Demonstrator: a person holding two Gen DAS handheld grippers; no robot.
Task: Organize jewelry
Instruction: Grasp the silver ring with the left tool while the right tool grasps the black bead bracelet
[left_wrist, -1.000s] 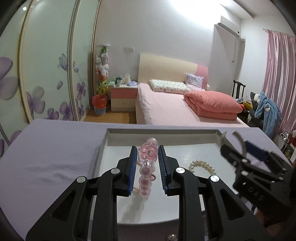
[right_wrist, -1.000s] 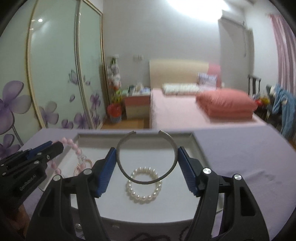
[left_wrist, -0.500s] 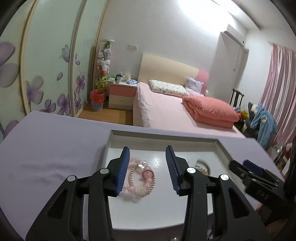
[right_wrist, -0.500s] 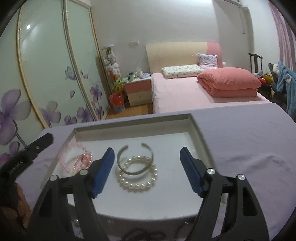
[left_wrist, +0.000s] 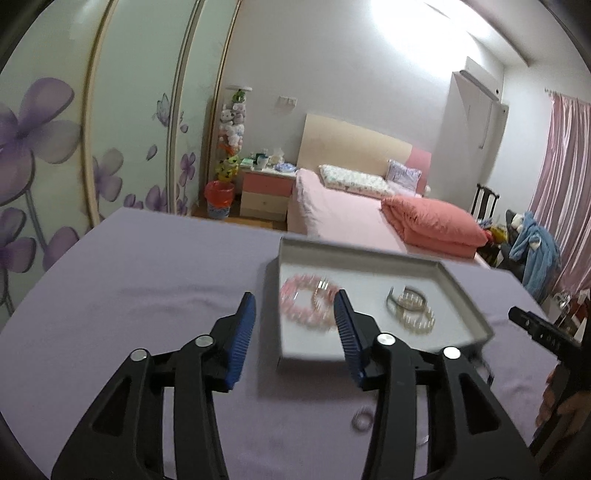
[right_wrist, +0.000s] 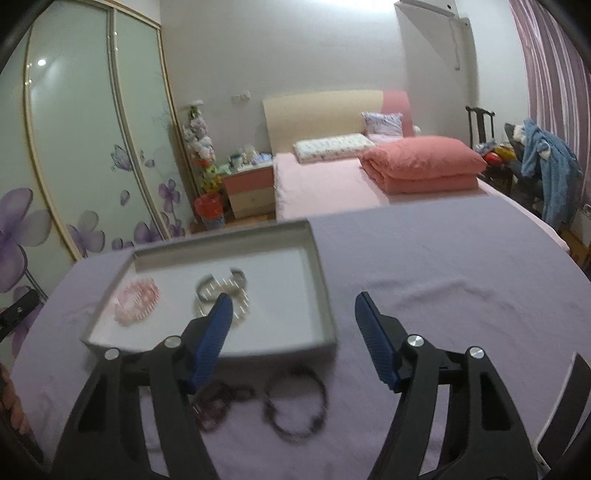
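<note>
Meanwhile both claws, left claw (left_wrist: 293, 314) and right claw (right_wrist: 291, 314), gape empty above dark bracelets (right_wrist: 295, 410) beside the tray (right_wrist: 327, 295).

- The left gripper (left_wrist: 293, 325) is a matte black plastic frame of two angular arms, each with triangular cut-outs near its base.
- Its two fingers carry ribbed blue pads (left_wrist: 242, 334) on their inner faces.
- Four round silver screw heads (left_wrist: 202, 340) sit on its arm joints, two per arm.
- The right gripper (right_wrist: 293, 338) has the same build: black plastic arms, triangular cut-outs, ribbed dark blue pads (right_wrist: 212, 339) and four silver screw heads (right_wrist: 414, 340).
- In the left wrist view, the right gripper's black body bears small pale markings, too blurred to read.
- Bare skin of the person's right hand (left_wrist: 557, 406) shows beneath that body; a sliver of bare left hand (right_wrist: 9, 406) shows in the right wrist view.
</note>
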